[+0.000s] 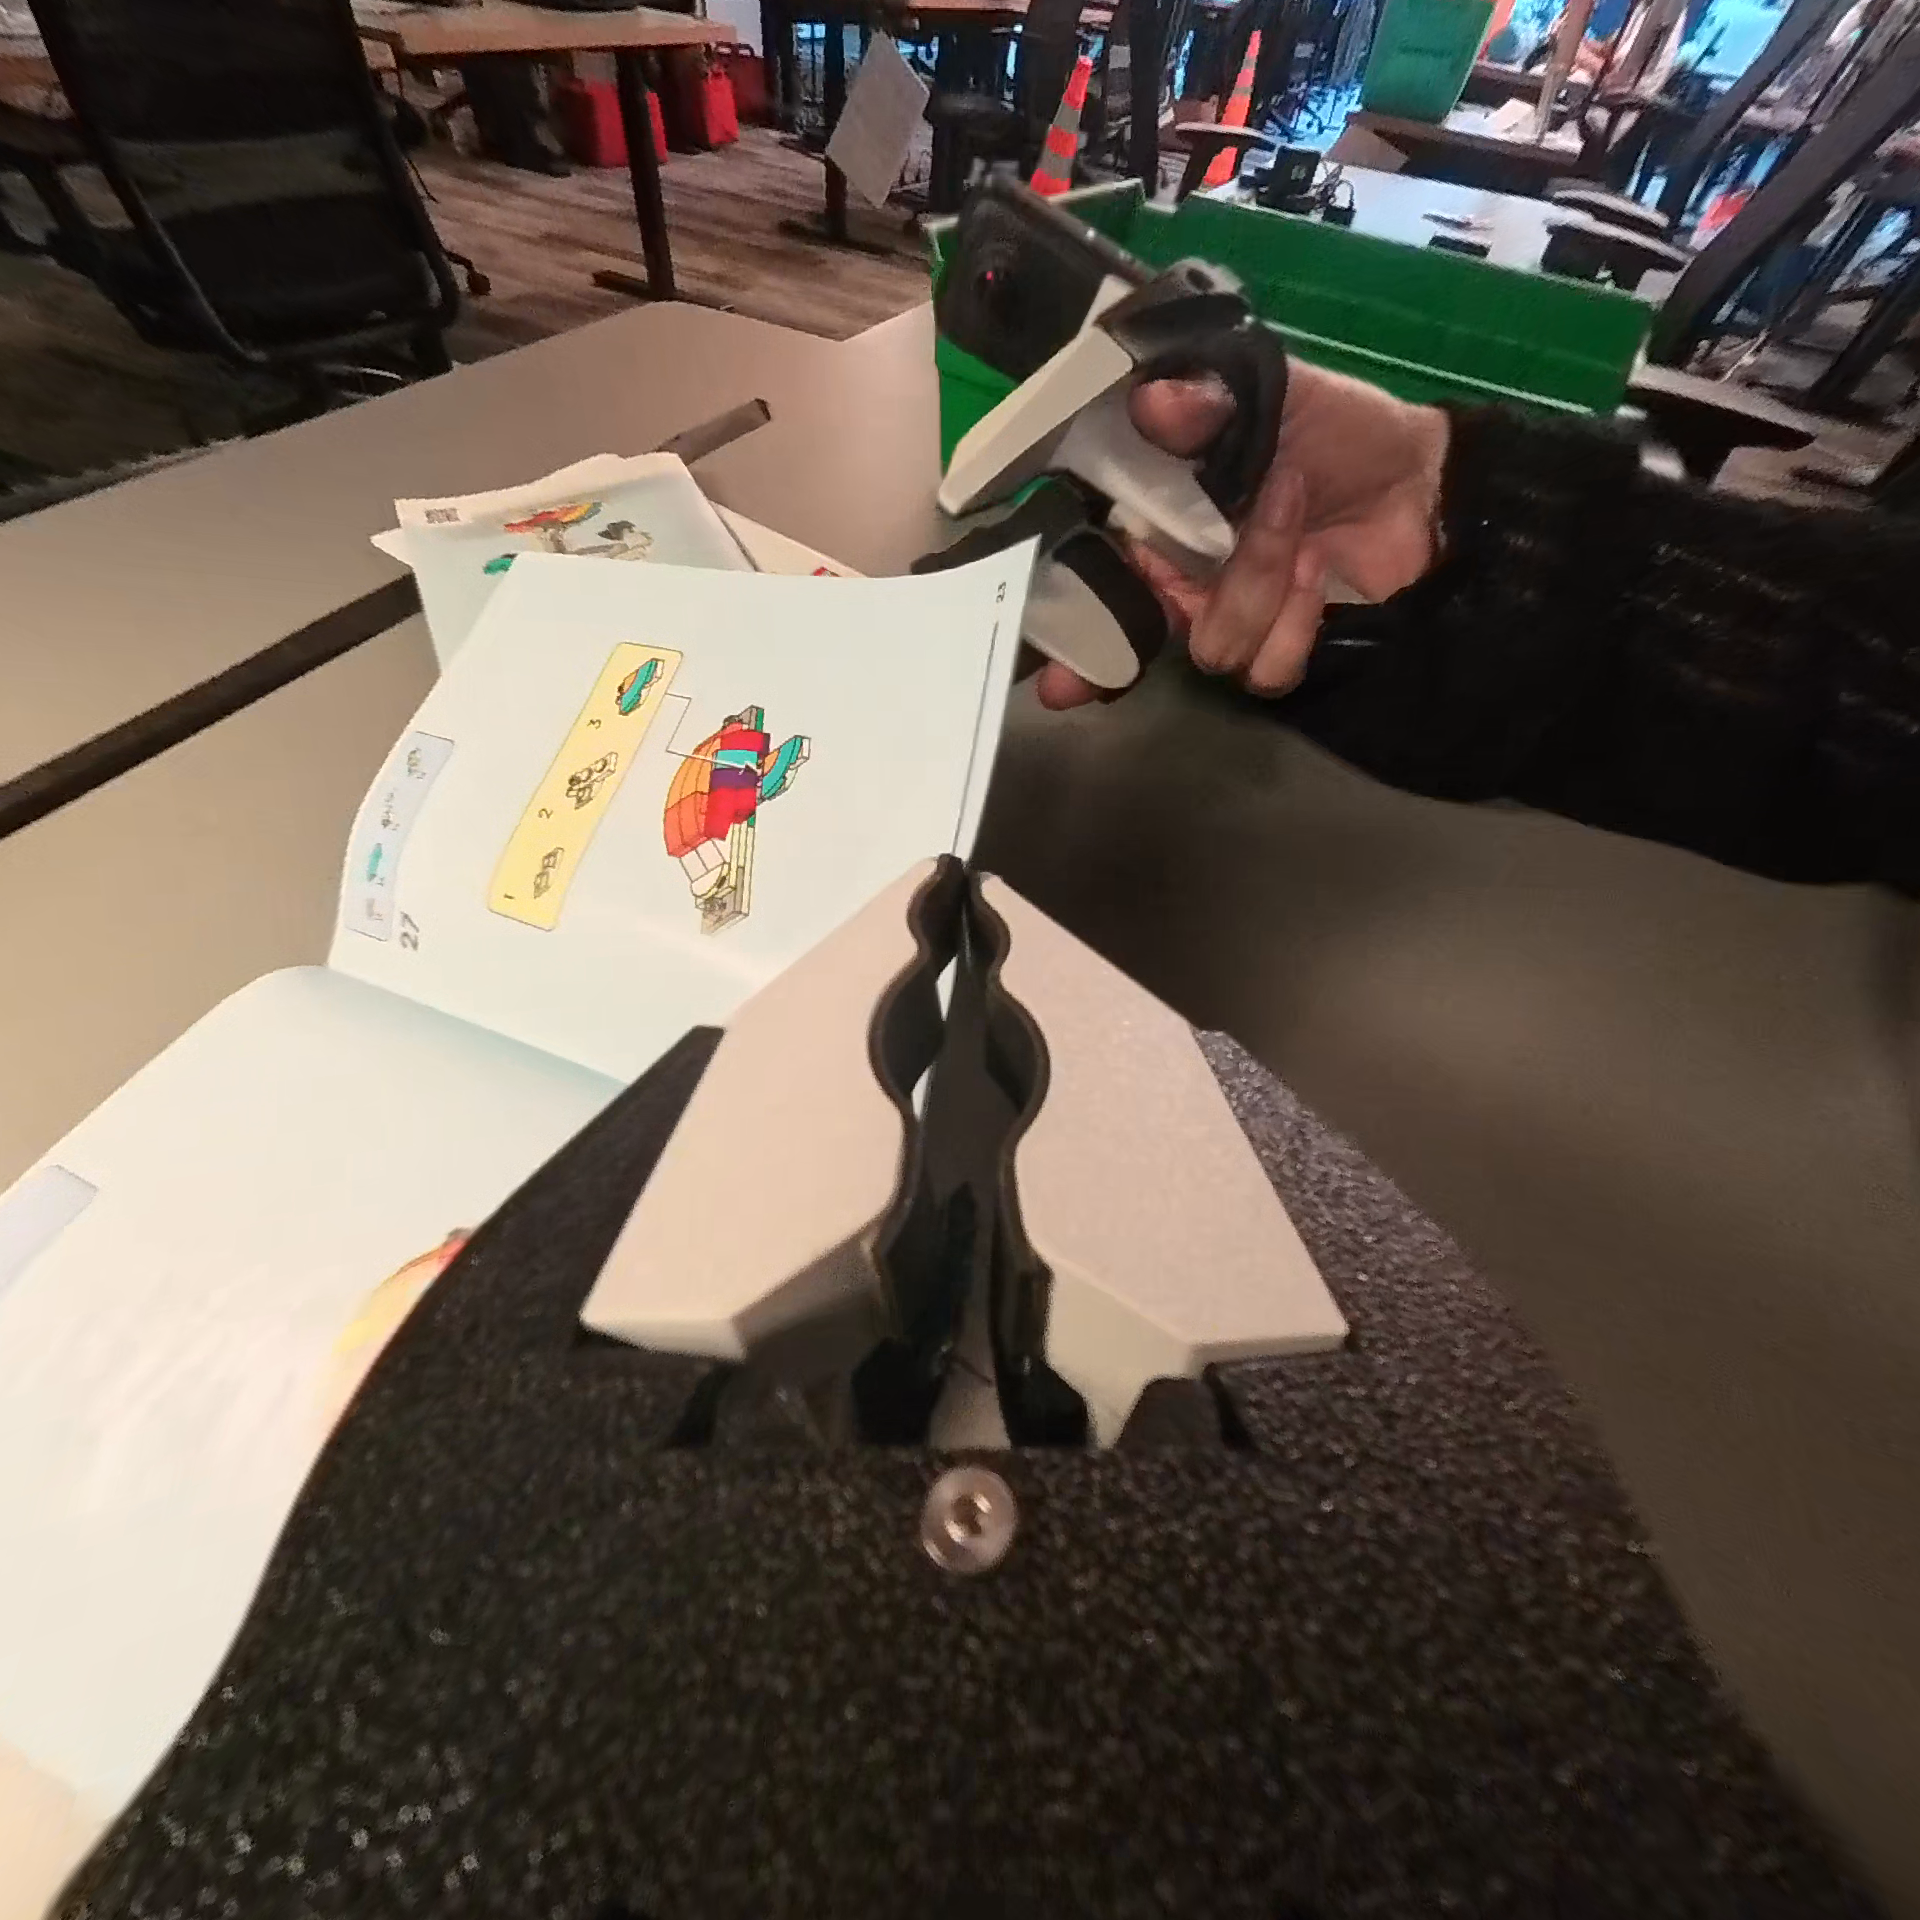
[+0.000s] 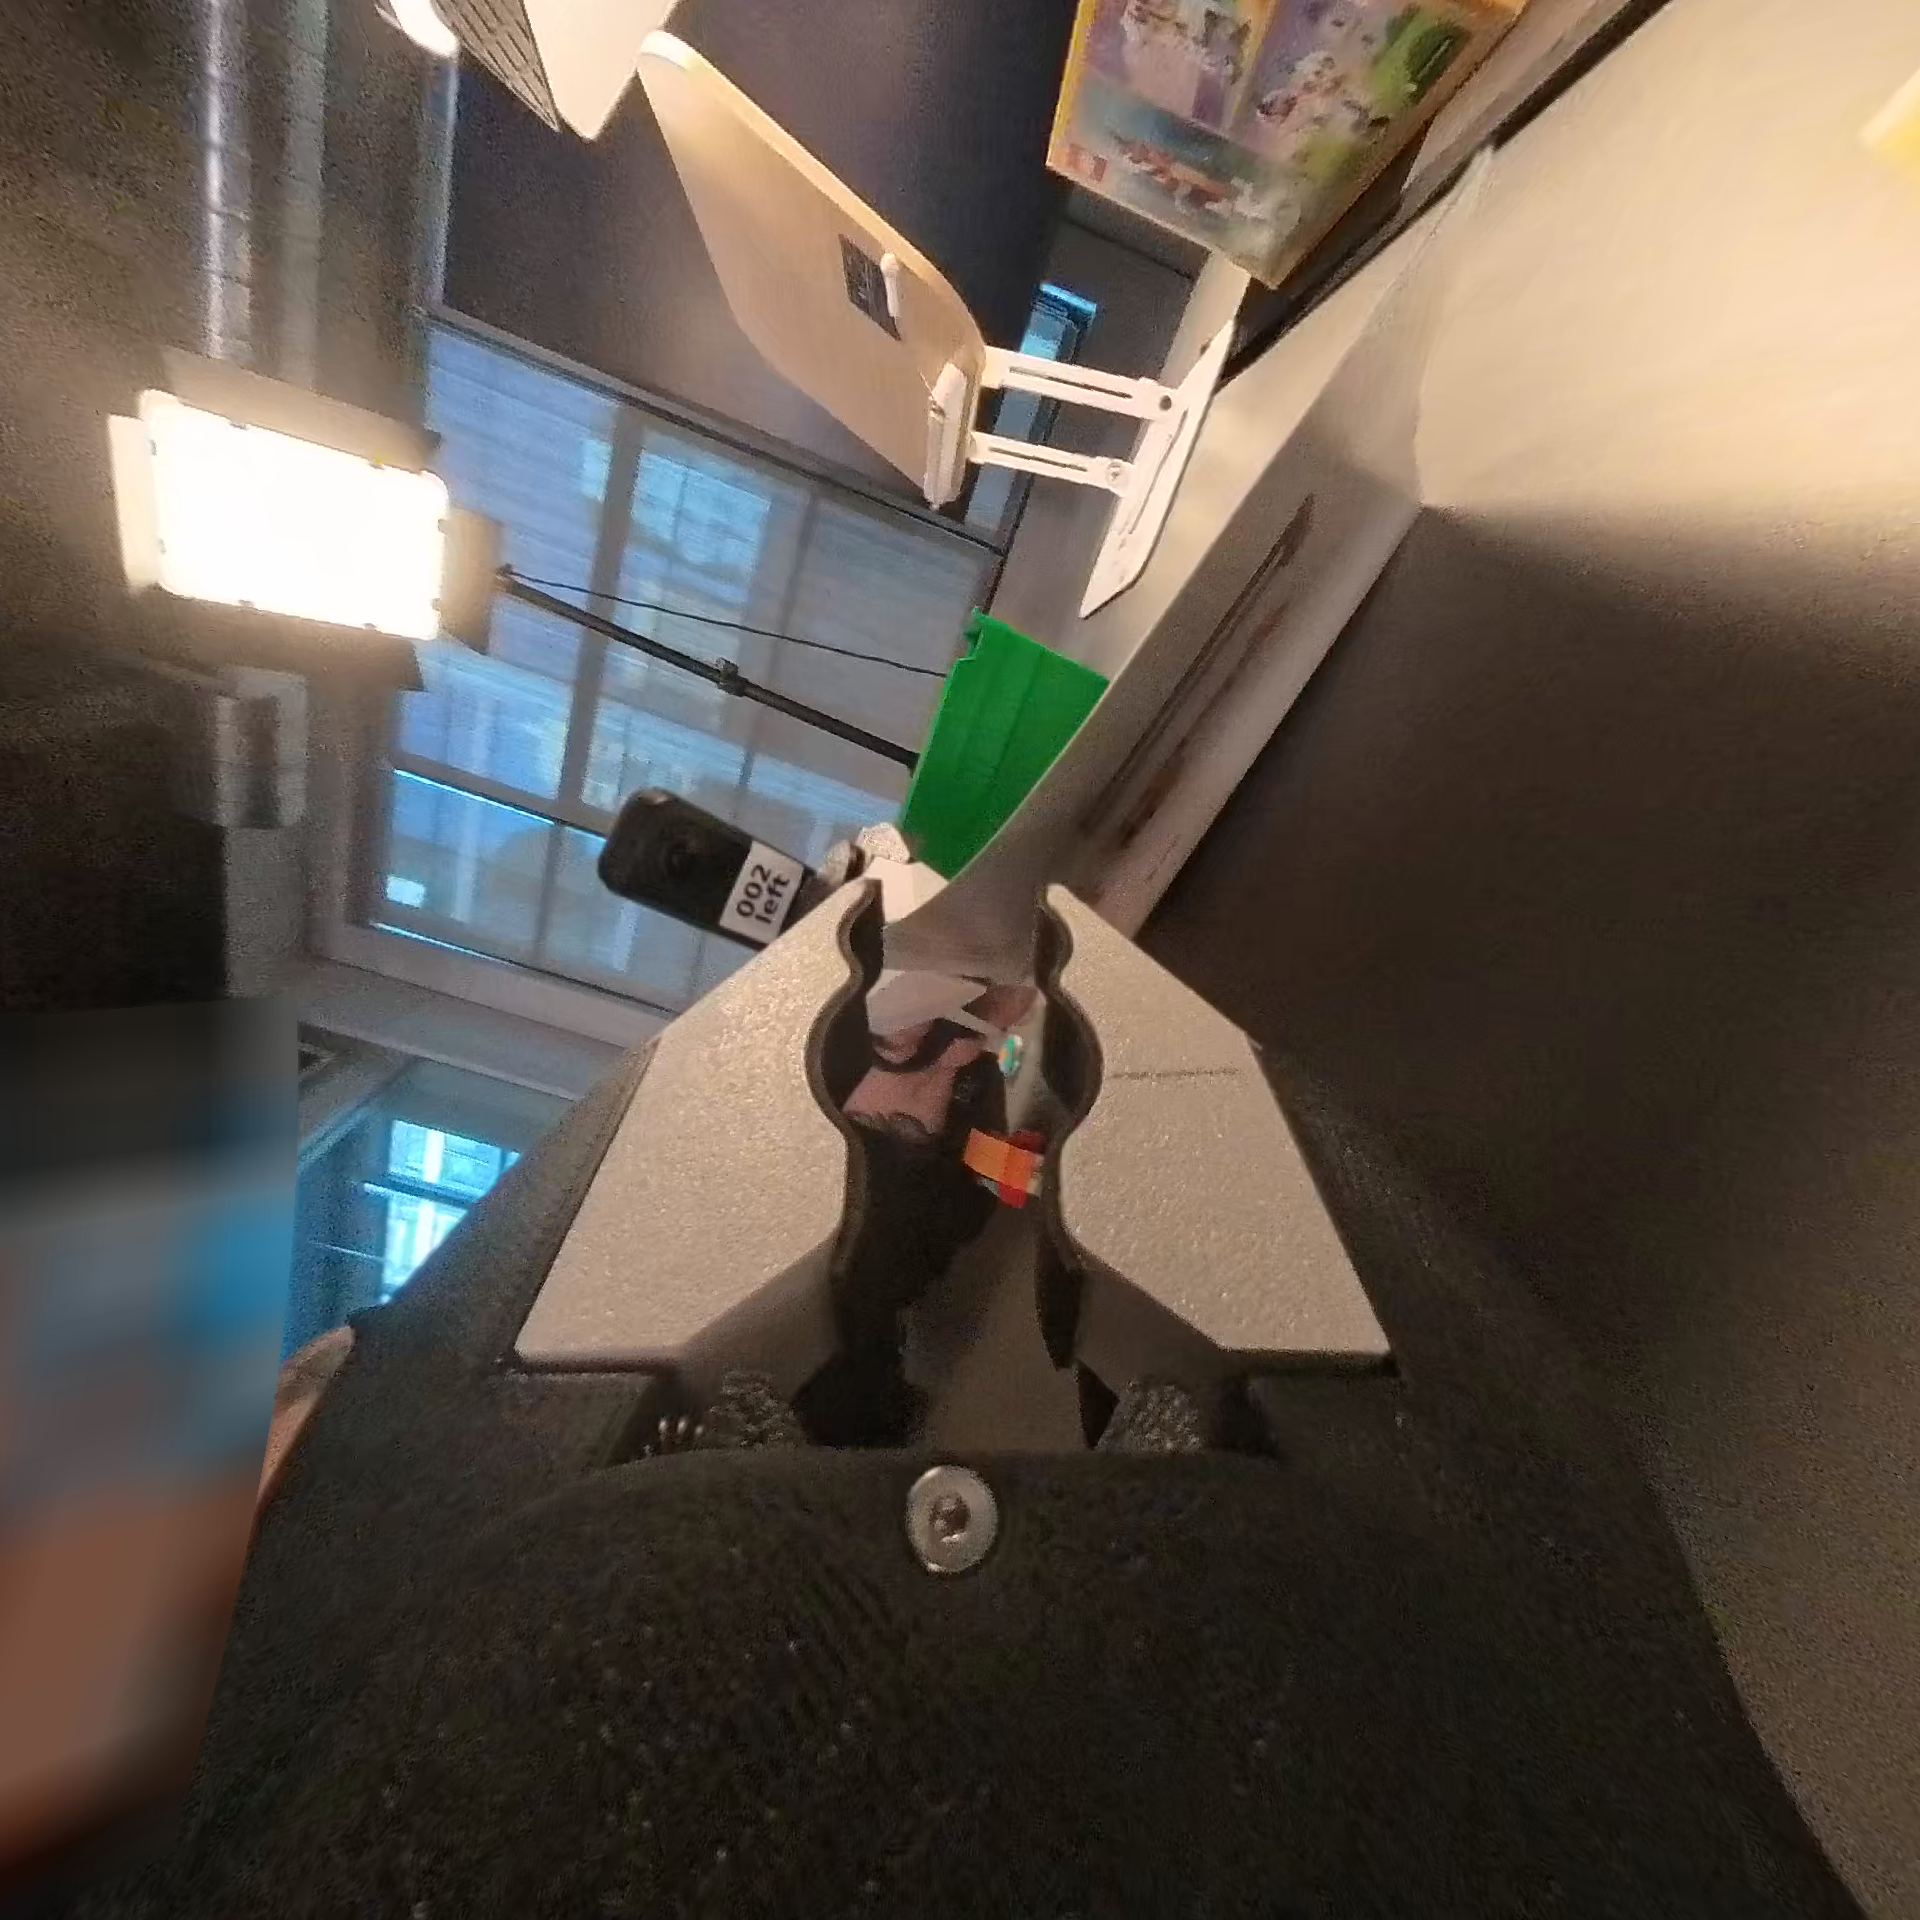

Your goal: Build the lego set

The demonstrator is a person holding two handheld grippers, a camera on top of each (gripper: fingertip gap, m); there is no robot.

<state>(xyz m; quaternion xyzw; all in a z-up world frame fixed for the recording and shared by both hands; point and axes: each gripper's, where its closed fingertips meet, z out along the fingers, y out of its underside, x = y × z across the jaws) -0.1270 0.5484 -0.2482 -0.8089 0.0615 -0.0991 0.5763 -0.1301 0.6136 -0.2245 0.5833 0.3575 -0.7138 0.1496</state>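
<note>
An instruction booklet (image 1: 312,1122) lies open on the grey table (image 1: 187,582). My left gripper (image 1: 956,868) is shut on the edge of one pale blue page (image 1: 748,727) and holds it lifted; the page shows coloured building steps. My right gripper (image 1: 940,530), held by a hand in a black sleeve, is open at the page's far top corner. In the right wrist view my right gripper (image 2: 961,909) has its jaws apart. Through the gap I see white paper (image 2: 925,997) and a small orange and red brick build (image 2: 1006,1172).
A second printed sheet (image 1: 561,520) lies beyond the booklet. A green bin (image 1: 1351,281) stands behind the right gripper and shows in the right wrist view (image 2: 997,758). A Lego box (image 2: 1247,114) and a white stand (image 2: 1132,478) are on the table. Chairs and traffic cones stand behind. Spacing between my two grippers at the tips: around 8 cm.
</note>
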